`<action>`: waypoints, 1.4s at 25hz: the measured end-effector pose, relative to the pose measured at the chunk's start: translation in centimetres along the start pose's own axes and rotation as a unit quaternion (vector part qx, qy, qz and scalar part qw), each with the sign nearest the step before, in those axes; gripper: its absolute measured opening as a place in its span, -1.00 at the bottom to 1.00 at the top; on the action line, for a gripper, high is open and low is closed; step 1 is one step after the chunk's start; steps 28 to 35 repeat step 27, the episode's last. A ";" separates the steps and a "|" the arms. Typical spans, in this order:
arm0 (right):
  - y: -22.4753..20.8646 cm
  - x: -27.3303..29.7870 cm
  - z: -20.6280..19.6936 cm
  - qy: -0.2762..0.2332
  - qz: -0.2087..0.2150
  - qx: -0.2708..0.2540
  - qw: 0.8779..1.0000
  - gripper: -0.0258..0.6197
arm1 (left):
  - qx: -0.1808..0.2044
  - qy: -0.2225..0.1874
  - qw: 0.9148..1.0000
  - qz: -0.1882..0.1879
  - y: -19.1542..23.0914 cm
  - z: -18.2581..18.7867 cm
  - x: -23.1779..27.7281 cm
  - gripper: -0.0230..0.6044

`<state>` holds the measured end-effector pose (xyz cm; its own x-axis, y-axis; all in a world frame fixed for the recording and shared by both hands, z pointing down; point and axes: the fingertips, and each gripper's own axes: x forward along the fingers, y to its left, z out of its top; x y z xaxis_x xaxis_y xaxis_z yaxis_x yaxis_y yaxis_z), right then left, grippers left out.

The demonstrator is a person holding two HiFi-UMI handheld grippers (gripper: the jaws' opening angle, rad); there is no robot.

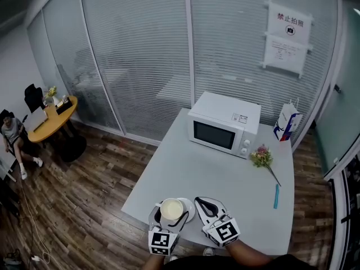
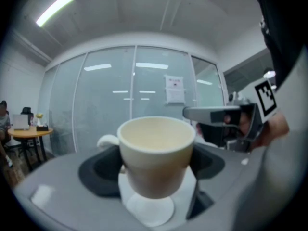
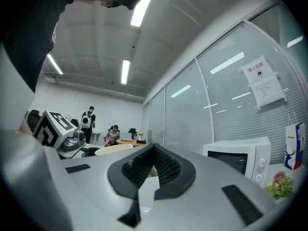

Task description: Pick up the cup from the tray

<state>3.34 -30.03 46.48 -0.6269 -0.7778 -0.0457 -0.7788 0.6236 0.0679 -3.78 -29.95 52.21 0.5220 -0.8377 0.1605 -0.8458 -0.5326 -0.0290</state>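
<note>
Left tongs (image 1: 170, 217) clamped on cream cup (image 1: 171, 208), right tongs (image 1: 201, 202) closed together, empty, alongside, grey table (image 1: 225, 173) beneath

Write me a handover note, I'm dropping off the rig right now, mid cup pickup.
Left gripper: closed on the cup, one pad on each side.
Right gripper: jaws together, apparently holding nothing, right beside the tray.
Cup: over the white tray at the near edge of the table. I cannot tell whether it has left the tray.
Done: the grasp.
Left: raise the cup clear of the tray.
</note>
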 end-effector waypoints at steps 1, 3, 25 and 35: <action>-0.1 0.0 0.1 -0.001 -0.002 -0.004 1.000 -0.95 | 0.001 -0.001 1.000 -0.002 -0.2 0.1 0.0 0.42; -0.4 0.1 0.4 -0.001 -0.005 -0.013 1.000 -0.95 | 0.004 -0.003 1.000 -0.004 -0.4 0.3 0.0 0.42; -0.1 0.0 1.1 -0.011 -0.003 -0.002 1.000 -0.95 | 0.003 -0.016 1.000 0.023 0.5 0.9 -0.9 0.42; -0.1 0.0 0.9 -0.011 -0.002 0.000 1.000 -0.95 | 0.003 -0.015 1.000 0.024 0.4 0.8 -0.9 0.42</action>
